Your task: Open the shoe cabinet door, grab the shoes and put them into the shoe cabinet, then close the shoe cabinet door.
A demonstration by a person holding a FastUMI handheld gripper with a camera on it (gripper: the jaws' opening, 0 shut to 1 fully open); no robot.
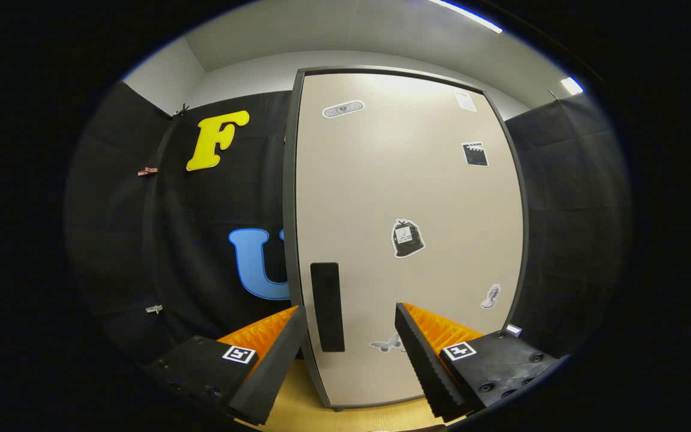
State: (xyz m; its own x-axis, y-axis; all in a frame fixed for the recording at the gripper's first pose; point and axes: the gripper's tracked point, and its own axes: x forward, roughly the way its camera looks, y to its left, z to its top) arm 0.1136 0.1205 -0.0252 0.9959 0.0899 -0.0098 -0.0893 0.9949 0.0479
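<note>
With the gripper spread open, straddle the black rectangular handle at 12 o'clock on the beige cabinet door, then clamp squarely.

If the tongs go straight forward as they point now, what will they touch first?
Most likely the cabinet door, which is closed and faces the open tongs. Its dark handle stands between the fingers, nearer the left finger, so that may be met first. Depth is unclear from this view.
</note>
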